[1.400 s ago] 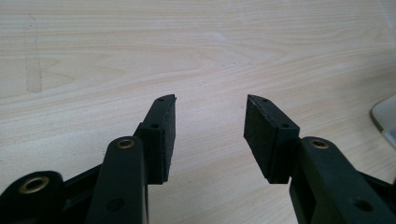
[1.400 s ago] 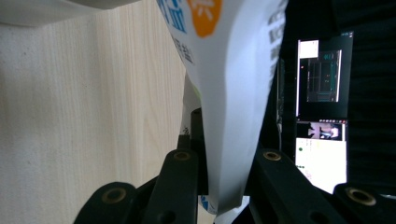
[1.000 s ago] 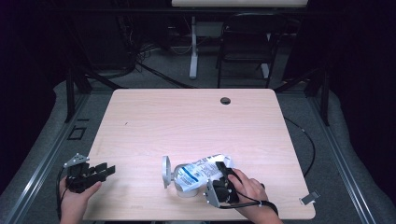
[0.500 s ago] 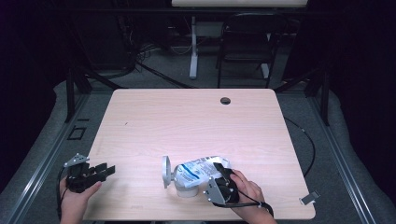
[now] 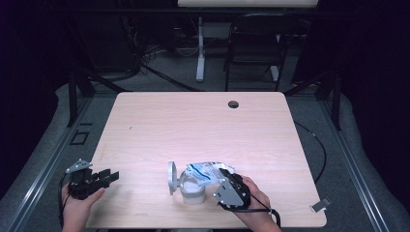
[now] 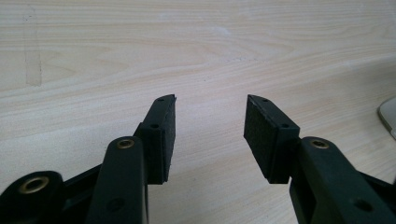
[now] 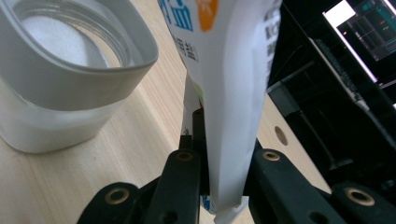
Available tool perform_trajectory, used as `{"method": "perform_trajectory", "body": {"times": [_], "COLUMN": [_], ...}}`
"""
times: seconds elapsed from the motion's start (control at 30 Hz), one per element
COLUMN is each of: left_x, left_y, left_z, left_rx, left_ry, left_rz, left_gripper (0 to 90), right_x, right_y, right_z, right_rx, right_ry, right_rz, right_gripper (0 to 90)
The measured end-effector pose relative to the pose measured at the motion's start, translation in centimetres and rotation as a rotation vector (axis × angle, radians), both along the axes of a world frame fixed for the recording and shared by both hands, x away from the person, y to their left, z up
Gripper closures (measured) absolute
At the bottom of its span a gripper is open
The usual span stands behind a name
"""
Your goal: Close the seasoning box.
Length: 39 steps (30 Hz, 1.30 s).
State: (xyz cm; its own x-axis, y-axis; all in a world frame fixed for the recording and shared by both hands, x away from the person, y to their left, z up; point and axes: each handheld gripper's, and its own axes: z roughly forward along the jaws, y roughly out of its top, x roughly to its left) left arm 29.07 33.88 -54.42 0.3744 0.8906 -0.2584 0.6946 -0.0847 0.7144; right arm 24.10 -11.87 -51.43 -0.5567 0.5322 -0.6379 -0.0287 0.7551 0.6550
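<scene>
The white printed pouch point(image 5: 207, 170) is pinched at its end by the right gripper point(image 7: 219, 186), tipped over the glass jar point(image 5: 192, 189) near the table's point(image 5: 203, 121) front edge. The jar holds white powder (its hinged lid point(image 5: 172, 177) stands open). The pouch's contents are hidden. The left gripper point(image 6: 210, 126) hovers apart, jaws wide, empty.

The white pouch point(image 7: 233, 93) is running off the top edge of the right gripper view, hiding most of its print and covering the jaw pads. The glass jar point(image 7: 60, 79) is getting cropped at the left edge. A pale lid point(image 6: 387, 114) is barely peeking in at the right edge of the left gripper view.
</scene>
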Motion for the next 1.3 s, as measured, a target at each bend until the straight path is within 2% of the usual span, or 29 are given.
{"method": "perform_trajectory", "body": {"times": [0.13, 0.17, 0.2, 0.3, 0.4, 0.53, 0.6, 0.67, 0.77, 0.87, 0.9, 1.13, 1.2, 1.27, 1.3], "left_x": [0.0, 0.0, 0.0, 0.0, 0.1, 0.0, 0.0, 0.0, 0.0, 0.1, 0.1, 0.2, 0.2, 0.2, 0.2], "left_y": [-0.1, -0.1, -0.2, 0.0, 0.0, -0.1, -0.1, -0.1, -0.2, -0.3, -0.5, -1.4, -1.5, -1.5, -1.5], "left_z": [0.0, 0.1, 0.0, 0.0, 0.1, 0.0, 0.0, 0.1, 0.2, 0.3, 0.2, 0.1, 0.1, 0.1, 0.1], "left_rx": [-0.003, 0.001, -0.005, 0.000, -0.002, -0.001, -0.005, -0.011, -0.020, -0.024, -0.030, -0.005, -0.006, 0.001, 0.000], "left_ry": [-0.010, -0.001, -0.014, -0.001, -0.001, 0.002, 0.001, -0.004, -0.011, -0.005, -0.015, 0.000, -0.009, 0.000, -0.001], "left_rz": [0.002, -0.002, 0.005, 0.001, 0.003, 0.001, 0.006, 0.012, 0.018, 0.013, 0.018, -0.012, -0.010, -0.019, -0.019], "left_gripper": [54.2, 54.2, 54.2, 54.2, 54.2, 54.2, 54.2, 54.2, 54.1, 54.1, 54.1, 54.2, 54.2, 54.2, 54.2], "right_x": [0.3, 0.4, 0.6, 1.3, 1.5, 2.2, 2.6, 3.0, 3.6, 4.3, 4.5, 5.9, 6.1, 6.3, 6.4], "right_y": [-0.2, -0.2, -0.2, -0.4, -0.5, -0.9, -1.2, -1.7, -2.8, -4.2, -4.6, -7.9, -8.3, -8.5, -8.6], "right_z": [-0.4, -0.4, -0.5, -0.9, -1.0, -1.2, -1.3, -1.5, -1.9, -2.4, -2.5, -3.3, -3.5, -3.8, -4.0], "right_rx": [0.054, 0.061, 0.074, 0.128, 0.145, 0.206, 0.221, 0.250, 0.266, 0.293, 0.302, 0.386, 0.386, 0.398, 0.389], "right_ry": [0.037, 0.051, 0.060, 0.107, 0.122, 0.148, 0.157, 0.174, 0.188, 0.206, 0.211, 0.260, 0.269, 0.279, 0.288], "right_rz": [0.007, 0.006, 0.005, 0.003, -0.002, -0.015, -0.024, -0.040, -0.073, -0.121, -0.134, -0.231, -0.251, -0.268, -0.277], "right_gripper": [84.6, 84.7, 84.7, 85.0, 85.1, 85.2, 85.2, 85.3, 85.3, 85.3, 85.4, 85.5, 85.5, 85.5, 85.5]}}
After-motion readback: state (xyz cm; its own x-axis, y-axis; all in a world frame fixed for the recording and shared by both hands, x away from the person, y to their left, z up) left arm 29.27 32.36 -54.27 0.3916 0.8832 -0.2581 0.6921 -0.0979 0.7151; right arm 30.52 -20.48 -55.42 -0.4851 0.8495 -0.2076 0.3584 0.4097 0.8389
